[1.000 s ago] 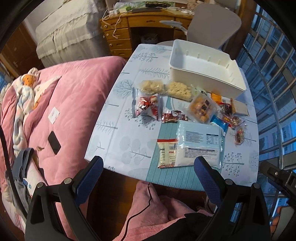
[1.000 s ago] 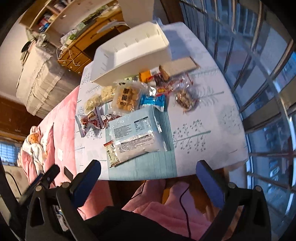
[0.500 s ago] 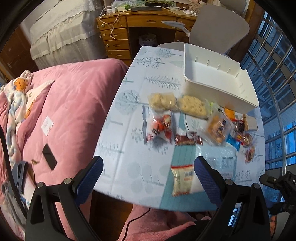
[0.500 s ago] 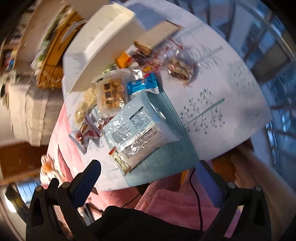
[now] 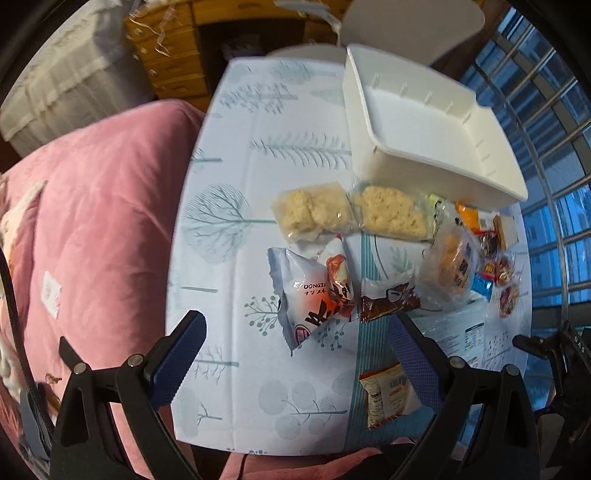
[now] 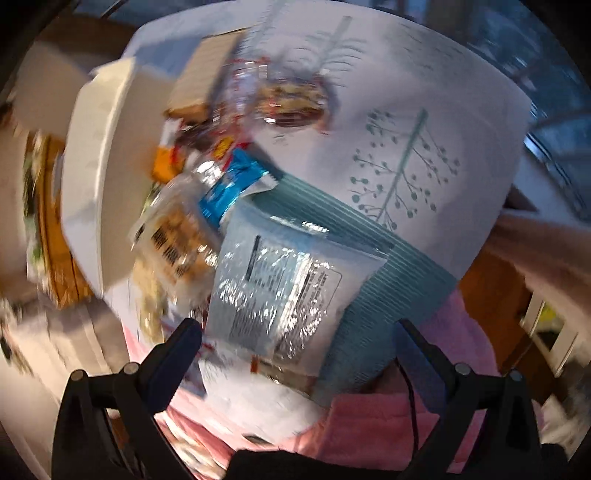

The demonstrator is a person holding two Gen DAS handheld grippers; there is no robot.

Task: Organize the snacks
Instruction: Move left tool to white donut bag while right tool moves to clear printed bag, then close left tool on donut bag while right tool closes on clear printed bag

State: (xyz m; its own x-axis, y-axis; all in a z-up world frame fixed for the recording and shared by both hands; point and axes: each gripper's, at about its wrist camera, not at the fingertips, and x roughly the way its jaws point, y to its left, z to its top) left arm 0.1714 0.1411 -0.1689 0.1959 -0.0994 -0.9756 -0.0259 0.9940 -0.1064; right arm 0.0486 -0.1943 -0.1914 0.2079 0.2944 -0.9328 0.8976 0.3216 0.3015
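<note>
Many snack packets lie on a tree-print tablecloth. An empty white bin (image 5: 428,122) stands at the far right; it also shows in the right wrist view (image 6: 99,155). My left gripper (image 5: 295,350) is open and empty above a white-and-red packet (image 5: 310,295) and a brown packet (image 5: 388,299). Two clear bags of pale crackers (image 5: 314,214) lie beyond. My right gripper (image 6: 299,350) is open and empty over a large silver-blue packet (image 6: 280,280). A blue packet (image 6: 232,184) and a cookie bag (image 6: 173,236) lie beyond it. The right view is blurred.
A pink quilt (image 5: 92,229) covers the bed left of the table. A wooden desk (image 5: 173,59) and a grey chair (image 5: 410,22) stand behind. Window bars (image 5: 546,110) run along the right. A teal mat (image 6: 376,295) lies under the large packet.
Both grippers have moved forward and lower over the table, so the snacks look larger. The right gripper has also tilted and swung quickly. Both stay open.
</note>
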